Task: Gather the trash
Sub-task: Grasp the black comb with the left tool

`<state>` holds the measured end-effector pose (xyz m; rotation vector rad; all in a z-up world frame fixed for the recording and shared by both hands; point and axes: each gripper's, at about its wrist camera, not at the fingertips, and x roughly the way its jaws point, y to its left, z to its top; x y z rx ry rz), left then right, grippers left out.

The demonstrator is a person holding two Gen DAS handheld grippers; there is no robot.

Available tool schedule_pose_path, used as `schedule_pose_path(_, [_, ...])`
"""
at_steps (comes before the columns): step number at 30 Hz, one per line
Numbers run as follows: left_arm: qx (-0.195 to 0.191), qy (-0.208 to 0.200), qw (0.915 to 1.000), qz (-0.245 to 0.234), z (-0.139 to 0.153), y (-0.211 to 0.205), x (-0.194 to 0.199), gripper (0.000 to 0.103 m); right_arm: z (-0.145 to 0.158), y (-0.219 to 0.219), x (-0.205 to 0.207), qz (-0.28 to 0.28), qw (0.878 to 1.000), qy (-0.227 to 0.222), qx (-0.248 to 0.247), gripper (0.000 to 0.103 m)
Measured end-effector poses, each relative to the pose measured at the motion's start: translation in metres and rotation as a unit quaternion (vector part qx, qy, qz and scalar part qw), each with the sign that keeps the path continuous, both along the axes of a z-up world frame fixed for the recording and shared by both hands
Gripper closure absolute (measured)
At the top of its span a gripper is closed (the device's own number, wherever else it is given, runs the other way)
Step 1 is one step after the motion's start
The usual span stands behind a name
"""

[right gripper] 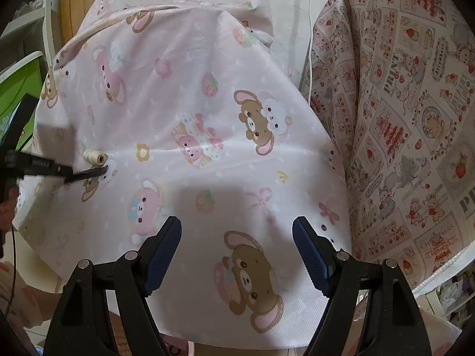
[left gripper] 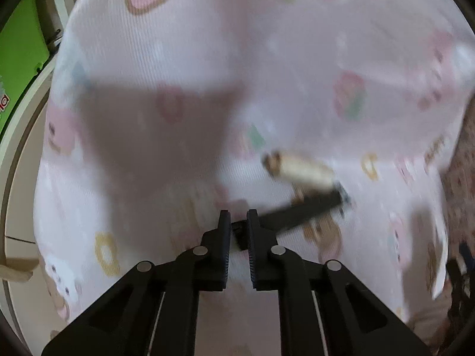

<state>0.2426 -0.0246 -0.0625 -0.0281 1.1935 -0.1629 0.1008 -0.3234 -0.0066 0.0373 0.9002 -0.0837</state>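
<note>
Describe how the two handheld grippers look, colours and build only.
The left gripper is all black: two angled plastic linkage arms, silver round pivot pins, ribbed black finger pads. The right gripper has the same black frame and silver pins, but ribbed dark blue finger pads.

Under me: pink bear-print sheet (right gripper: 207, 95) w/ soft shadows. Strawberry-print quilt (right gripper: 400, 103) at 3 o'clock, wooden board (right gripper: 77, 9) at 11, green box (left gripper: 20, 59) at 9.

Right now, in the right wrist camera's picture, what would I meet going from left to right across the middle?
Left hand-held gripper → small cream roll just above its tip → pink bear-print sheet → strawberry-and-bear patterned quilt.
</note>
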Motion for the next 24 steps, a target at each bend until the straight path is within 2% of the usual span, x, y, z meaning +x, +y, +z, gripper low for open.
schedule_pose_path(3, [0.003,0.012,0.9994,-0.032,-0.001,-0.011,-0.020,0.099,0.001,0.000,-0.001,0.001,1.000,-0.002,0.001,0.024])
schedule_pose_path(7, [-0.050,0.021,0.9953,-0.080,0.001,-0.029,-0.046,0.100,0.003,0.001,-0.002,-0.001,1.000,-0.004,0.001,0.024])
schedule_pose_path(9, [-0.050,0.007,0.9943,-0.094,0.006,-0.041,-0.057,0.099,0.003,-0.001,-0.003,-0.005,1.000,-0.004,0.004,0.024])
schedule_pose_path(12, [-0.050,-0.044,0.9935,-0.092,0.023,-0.046,-0.064,0.098,0.003,-0.004,-0.003,-0.012,1.000,-0.004,0.008,0.024])
schedule_pose_path(13, [-0.050,-0.058,0.9927,-0.093,0.028,-0.046,-0.063,0.096,0.003,-0.005,-0.004,-0.015,1.000,-0.004,0.009,0.024])
schedule_pose_path(14, [-0.049,-0.065,0.9919,-0.097,0.029,-0.047,-0.062,0.087,0.003,-0.006,-0.005,-0.018,1.000,-0.004,0.011,0.024])
schedule_pose_path(15, [-0.045,-0.069,0.9913,-0.103,0.031,-0.048,-0.057,0.072,0.003,-0.007,-0.006,-0.019,1.000,-0.005,0.013,0.024])
schedule_pose_path(17, [-0.030,-0.062,0.9907,-0.117,0.026,-0.048,-0.053,0.054,0.004,-0.009,-0.007,-0.021,1.000,-0.006,0.016,0.024])
schedule_pose_path(20, [-0.004,-0.057,0.9916,-0.116,0.014,-0.050,-0.046,0.056,0.005,-0.010,-0.008,-0.023,1.000,-0.008,0.016,0.024])
schedule_pose_path(24, [-0.008,-0.060,0.9913,-0.117,0.002,-0.052,-0.042,0.056,0.007,-0.012,-0.008,-0.026,0.999,-0.008,0.020,0.024])
